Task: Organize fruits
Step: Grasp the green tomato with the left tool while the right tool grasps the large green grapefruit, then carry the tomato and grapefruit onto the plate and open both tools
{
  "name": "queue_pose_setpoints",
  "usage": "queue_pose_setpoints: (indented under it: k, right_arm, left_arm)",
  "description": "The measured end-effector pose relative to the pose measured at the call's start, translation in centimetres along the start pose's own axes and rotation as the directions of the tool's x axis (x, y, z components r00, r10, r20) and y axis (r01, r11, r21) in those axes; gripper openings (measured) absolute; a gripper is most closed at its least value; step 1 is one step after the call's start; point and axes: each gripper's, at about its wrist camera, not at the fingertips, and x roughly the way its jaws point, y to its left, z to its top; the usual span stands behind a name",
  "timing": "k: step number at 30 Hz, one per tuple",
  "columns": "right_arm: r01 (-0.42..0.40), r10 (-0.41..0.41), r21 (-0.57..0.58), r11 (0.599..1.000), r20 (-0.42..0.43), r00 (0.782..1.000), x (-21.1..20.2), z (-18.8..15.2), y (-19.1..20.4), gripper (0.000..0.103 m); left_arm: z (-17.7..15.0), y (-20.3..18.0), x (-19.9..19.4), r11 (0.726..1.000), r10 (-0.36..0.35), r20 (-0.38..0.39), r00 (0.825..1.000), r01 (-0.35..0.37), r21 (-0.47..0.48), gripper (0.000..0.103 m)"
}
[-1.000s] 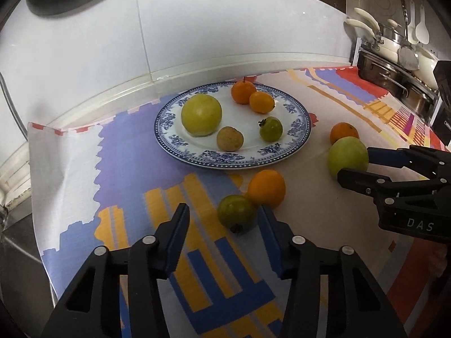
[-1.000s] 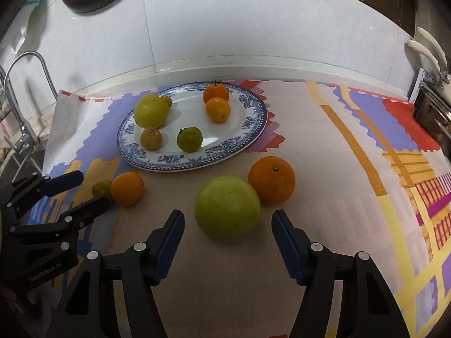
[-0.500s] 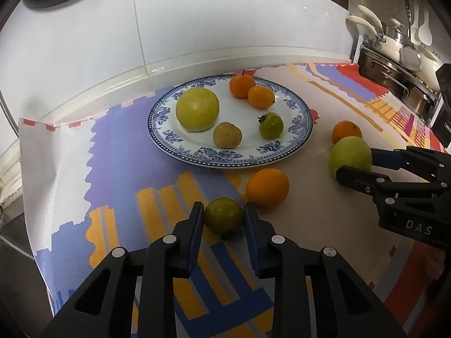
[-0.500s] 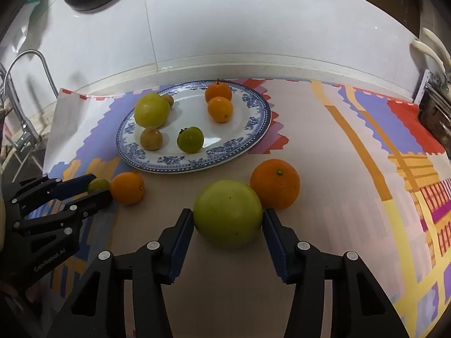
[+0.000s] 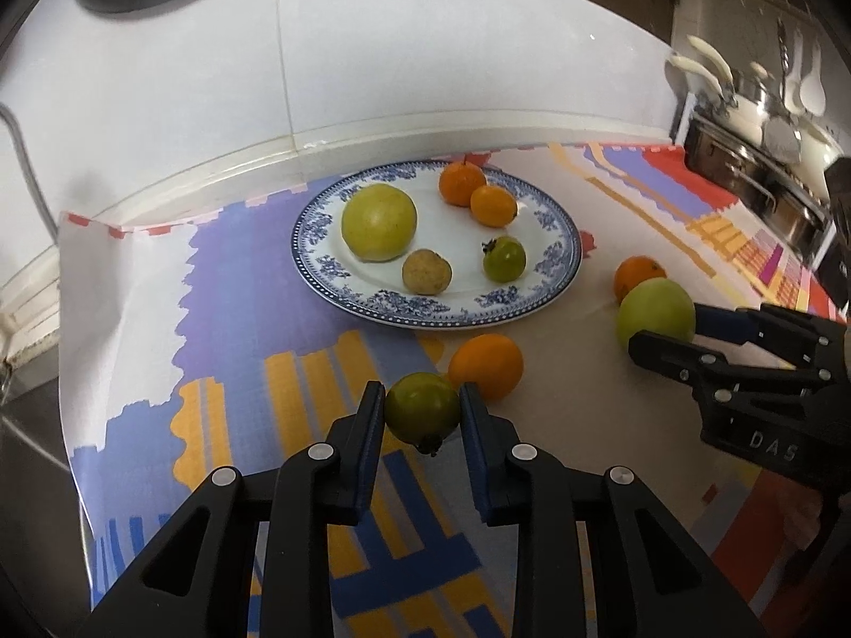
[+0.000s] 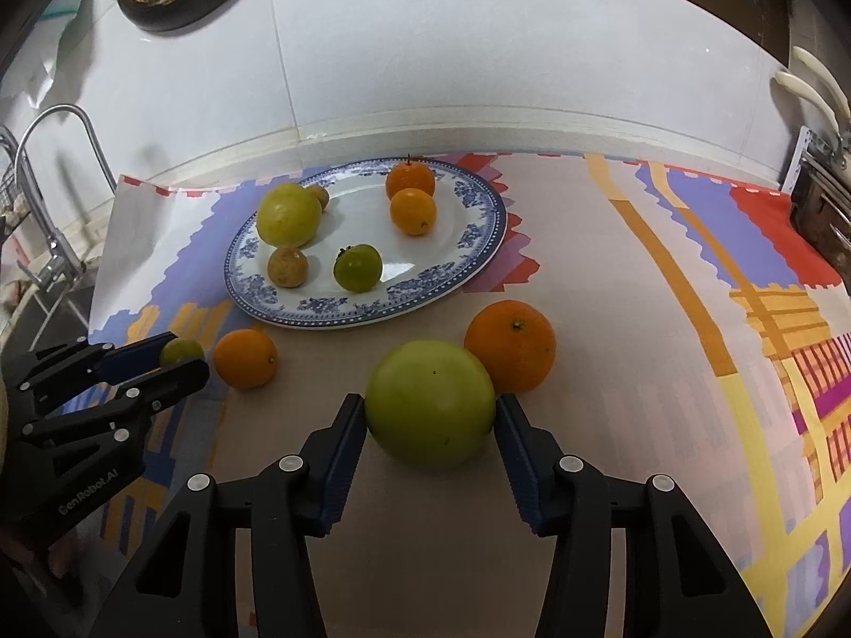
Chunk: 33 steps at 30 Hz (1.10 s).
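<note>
My left gripper (image 5: 423, 414) is shut on a small green fruit (image 5: 423, 406), lifted slightly off the cloth; it also shows in the right wrist view (image 6: 181, 352). My right gripper (image 6: 431, 420) is shut on a large green apple (image 6: 431, 409), also seen in the left wrist view (image 5: 655, 311). A blue-patterned plate (image 5: 558, 244) holds a big yellow-green fruit (image 5: 378, 221), a brown fruit (image 5: 426, 271), a small green fruit (image 5: 504, 259) and two oranges (image 5: 461, 183). One orange (image 5: 485, 366) lies beside my left gripper, another (image 6: 510, 345) behind the apple.
A colourful patterned cloth (image 6: 665, 372) covers the counter. A white tiled wall (image 6: 425, 53) runs behind. A tap and sink (image 6: 42, 202) are at the left. Pots and utensils (image 5: 771, 122) stand at the right.
Both grippers have closed: the left onto the small green fruit, the right onto the large green apple. The left gripper has raised its fruit slightly.
</note>
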Motion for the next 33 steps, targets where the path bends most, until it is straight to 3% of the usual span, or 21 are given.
queue_pose_setpoints:
  k: [6, 17, 26, 33]
  right_arm:
    - [-0.014, 0.014, -0.010, 1.000, 0.036, 0.999, -1.3, 0.2, 0.0, 0.050]
    - [-0.061, 0.066, -0.044, 0.997, 0.118, 0.991, -5.1, 0.8, -0.3, 0.050]
    - [-0.131, 0.148, -0.109, 0.985, 0.167, 0.975, -7.5, 2.7, -1.1, 0.050]
    - [-0.165, 0.198, -0.177, 0.970, 0.186, 0.962, -7.7, 5.5, -2.0, 0.050]
  left_arm:
    - [-0.2, -0.2, -1.6, 0.998, 0.013, 0.017, 1.000, -0.012, -0.065, 0.029]
    - [0.4, -1.9, -5.8, 0.995, 0.048, 0.096, 0.994, -0.039, -0.091, 0.029]
    - [2.5, -3.5, -7.6, 0.992, 0.074, 0.171, 0.982, -0.056, -0.109, 0.029]
    - [5.4, -4.2, -6.8, 0.991, 0.076, 0.195, 0.978, -0.053, -0.121, 0.029]
